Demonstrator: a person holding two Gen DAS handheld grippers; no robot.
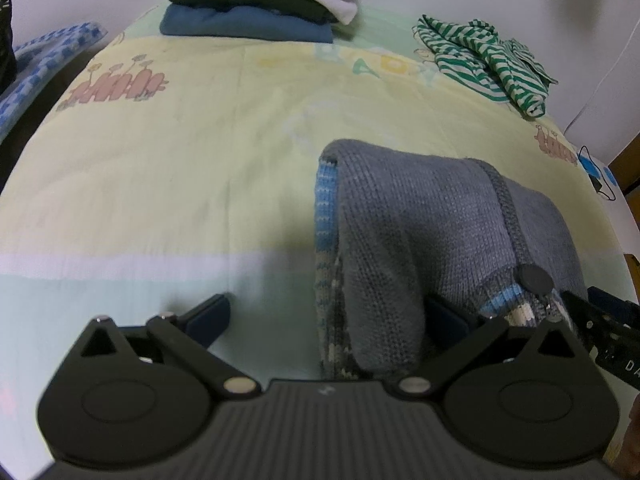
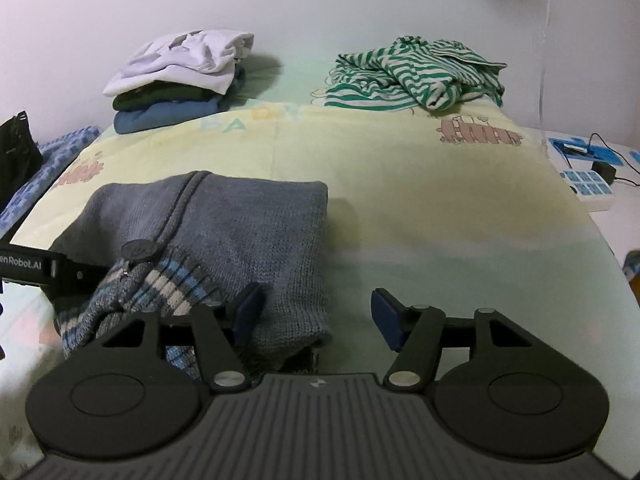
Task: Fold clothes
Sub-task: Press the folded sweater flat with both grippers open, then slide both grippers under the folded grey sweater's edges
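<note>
While both grippers [image 1: 326,318] [image 2: 316,316] gape over the grey cardigan [image 2: 224,232], holding nothing, "BABY" [image 2: 248,118] on quilt [image 2: 420,184].

Soft, dim indoor light with a cool cast. Fisheye bends the edges; corners vignette dark. Near gripper parts look blurred.

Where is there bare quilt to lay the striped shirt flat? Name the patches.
Free: the wide yellow middle of the quilt, between the folded stack, the striped shirt and the grey cardigan. Crowded: the near edge, where both open grippers straddle the cardigan.
</note>
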